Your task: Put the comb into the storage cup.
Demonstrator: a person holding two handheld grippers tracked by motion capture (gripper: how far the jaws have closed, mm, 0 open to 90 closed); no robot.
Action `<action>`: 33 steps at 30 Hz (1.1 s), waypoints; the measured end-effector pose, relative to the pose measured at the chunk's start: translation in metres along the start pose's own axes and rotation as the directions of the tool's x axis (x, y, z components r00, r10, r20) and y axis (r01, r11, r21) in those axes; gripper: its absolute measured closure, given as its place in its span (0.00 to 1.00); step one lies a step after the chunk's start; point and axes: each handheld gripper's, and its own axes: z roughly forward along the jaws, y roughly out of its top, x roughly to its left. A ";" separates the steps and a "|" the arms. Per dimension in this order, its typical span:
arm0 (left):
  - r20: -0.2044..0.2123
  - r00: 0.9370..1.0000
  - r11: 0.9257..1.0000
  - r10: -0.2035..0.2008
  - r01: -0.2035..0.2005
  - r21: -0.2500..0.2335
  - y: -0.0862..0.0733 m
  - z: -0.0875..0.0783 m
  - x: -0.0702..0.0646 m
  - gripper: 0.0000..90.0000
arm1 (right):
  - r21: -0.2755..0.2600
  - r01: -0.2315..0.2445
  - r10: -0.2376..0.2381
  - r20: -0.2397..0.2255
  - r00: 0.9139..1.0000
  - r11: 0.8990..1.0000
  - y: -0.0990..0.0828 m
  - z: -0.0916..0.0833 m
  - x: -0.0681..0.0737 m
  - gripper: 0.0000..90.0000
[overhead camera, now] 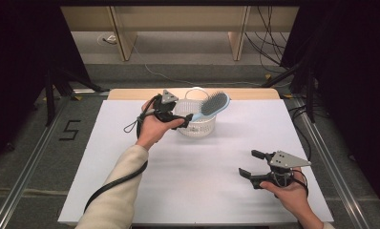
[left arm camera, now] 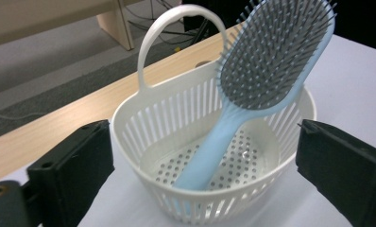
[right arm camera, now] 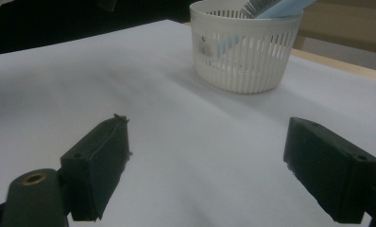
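Observation:
A light blue hairbrush (overhead camera: 216, 103) with grey bristles stands slanted in a white slotted basket (overhead camera: 197, 129) at the far middle of the white table. Its handle rests on the basket floor and its head (left arm camera: 271, 56) leans out over the rim (left arm camera: 176, 109). My left gripper (overhead camera: 187, 117) is just left of the basket and open. In the left gripper view its jaws stand wide on either side of the basket, touching nothing (left arm camera: 202, 126). My right gripper (overhead camera: 248, 162) rests open near the front right, pointing left, with bare table between its jaws (right arm camera: 206, 123).
The basket (right arm camera: 243, 56) has a tall loop handle (left arm camera: 181, 28) at its far side. A wooden strip (overhead camera: 131, 94) edges the table's far side. Cables lie on the floor (overhead camera: 269, 52) beyond it. Black cables trail from both grippers.

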 end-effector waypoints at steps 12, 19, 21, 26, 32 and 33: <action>-0.056 0.998 1.000 -0.013 0.015 0.025 -0.015 -0.012 0.004 0.00 | 0.001 -0.001 0.001 0.002 1.000 1.000 0.000 0.000 0.000 0.18; -0.053 0.998 1.000 -0.014 0.015 0.019 -0.018 -0.020 0.003 0.00 | 0.001 -0.001 0.001 0.003 1.000 1.000 0.000 0.000 0.000 0.18; -0.051 0.999 1.000 -0.018 0.019 0.009 -0.020 -0.022 0.003 0.00 | 0.000 -0.001 0.001 0.003 1.000 1.000 0.000 0.001 0.000 0.18; -0.045 0.999 1.000 -0.023 0.023 0.011 -0.024 -0.027 0.002 0.00 | 0.001 -0.002 0.002 0.004 1.000 1.000 0.000 0.001 0.000 0.18; -0.045 0.999 0.999 -0.023 0.024 0.021 -0.033 -0.031 0.002 0.00 | 0.002 -0.002 0.002 0.004 1.000 1.000 0.000 0.001 0.000 0.18; -0.045 0.999 0.999 -0.026 0.026 0.020 -0.035 -0.032 0.003 0.00 | 0.001 -0.002 0.002 0.004 1.000 1.000 0.000 0.001 0.000 0.18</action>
